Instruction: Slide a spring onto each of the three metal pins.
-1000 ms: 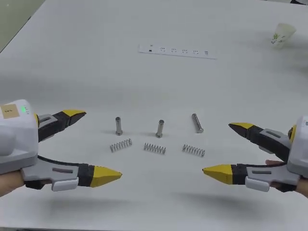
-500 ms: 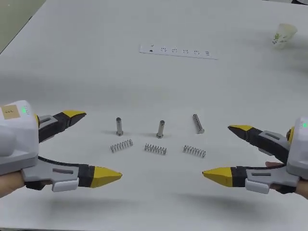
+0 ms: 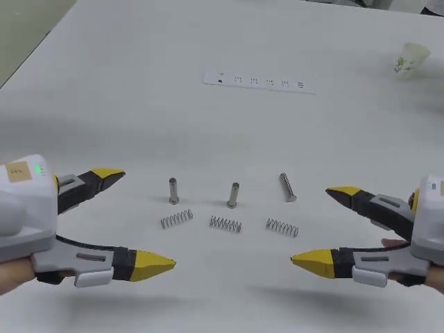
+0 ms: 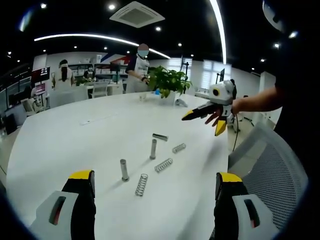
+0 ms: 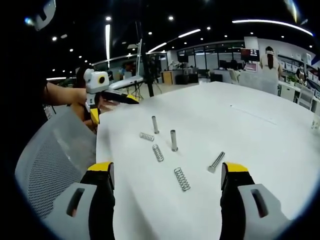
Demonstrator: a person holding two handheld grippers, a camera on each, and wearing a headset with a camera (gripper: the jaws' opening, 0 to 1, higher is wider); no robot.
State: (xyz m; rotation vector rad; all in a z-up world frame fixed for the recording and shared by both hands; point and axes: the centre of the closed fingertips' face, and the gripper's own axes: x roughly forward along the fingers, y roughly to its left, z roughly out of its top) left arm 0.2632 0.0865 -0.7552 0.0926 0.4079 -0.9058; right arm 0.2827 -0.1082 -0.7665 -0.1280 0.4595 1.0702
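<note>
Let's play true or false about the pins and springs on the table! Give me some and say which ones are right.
1. Three springs lie on the table. True.
2. The middle pin already wears a spring. False: it is bare.
3. All three pins stand upright. False: the right pin lies on its side; the left pin and the middle pin stand.
4. The left tool and the right tool are both open and empty. True.

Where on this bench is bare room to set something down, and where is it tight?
Bare tabletop lies between the power strip and the pins, and nearer than the springs. Crowded: the rows between left claw and right claw.
</note>
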